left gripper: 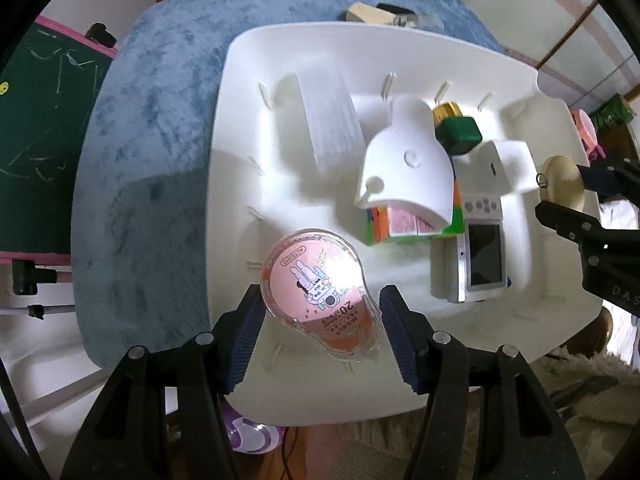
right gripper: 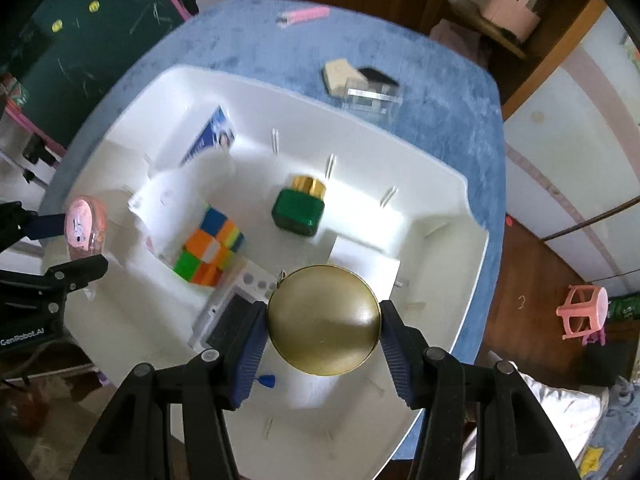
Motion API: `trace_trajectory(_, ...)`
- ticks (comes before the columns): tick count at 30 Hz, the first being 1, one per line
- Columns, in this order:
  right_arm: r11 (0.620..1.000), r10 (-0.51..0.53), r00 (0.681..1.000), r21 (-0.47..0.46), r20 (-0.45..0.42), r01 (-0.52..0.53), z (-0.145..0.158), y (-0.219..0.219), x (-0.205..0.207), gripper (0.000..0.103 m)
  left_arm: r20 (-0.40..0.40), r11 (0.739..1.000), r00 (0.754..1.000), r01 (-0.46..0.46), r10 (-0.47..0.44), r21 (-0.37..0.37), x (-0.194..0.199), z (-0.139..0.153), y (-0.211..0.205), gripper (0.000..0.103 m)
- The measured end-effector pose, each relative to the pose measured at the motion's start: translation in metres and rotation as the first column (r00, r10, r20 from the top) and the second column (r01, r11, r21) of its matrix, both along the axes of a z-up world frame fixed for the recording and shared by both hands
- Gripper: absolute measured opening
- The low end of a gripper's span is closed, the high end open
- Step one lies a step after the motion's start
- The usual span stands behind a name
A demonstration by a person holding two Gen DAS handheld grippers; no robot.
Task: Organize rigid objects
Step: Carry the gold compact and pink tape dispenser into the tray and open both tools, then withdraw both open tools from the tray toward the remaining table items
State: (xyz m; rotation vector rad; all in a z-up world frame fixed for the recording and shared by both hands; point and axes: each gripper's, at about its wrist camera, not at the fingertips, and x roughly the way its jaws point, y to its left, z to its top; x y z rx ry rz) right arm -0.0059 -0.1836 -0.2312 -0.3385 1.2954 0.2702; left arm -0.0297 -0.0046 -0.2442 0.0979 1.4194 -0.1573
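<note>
Pink correction tape dispenser sat between the jaws of the left gripper, which pinched its sides above the near edge of the white tray. Held likewise, a round brass-coloured disc, possibly a tape measure, filled the closed jaws of the right gripper over the tray's right compartment. Inside lay a colour cube, a green bottle and a small camera.
</note>
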Motion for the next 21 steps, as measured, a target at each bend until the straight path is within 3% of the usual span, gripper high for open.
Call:
trace_trajectory(6,1.000,0.013,0.999,-0.027,-0.046,-0.014,-0.014,0.002,-0.002,0.056,-0.060,1.000,0.998,-0.002,0.000,-0.019,0.001,-0.007,0.002,0.064)
trace_trajectory(11,1.000,0.014,0.997,-0.025,-0.070,-0.016,-0.017,0.003,-0.005,0.056,-0.089,0.999,0.996,-0.022,0.018,-0.036,0.001,-0.007,0.004,0.071)
trace_trajectory(15,1.000,0.008,0.998,-0.009,-0.060,-0.008,-0.012,0.002,-0.006,0.067,-0.080,1.000,0.997,-0.008,0.005,-0.031,0.000,0.000,0.005,0.072)
trace_trajectory(21,1.000,-0.004,0.999,0.017,-0.038,0.005,-0.002,-0.003,-0.003,0.067,-0.032,0.999,0.999,0.016,-0.017,-0.032,0.006,0.020,0.005,0.072)
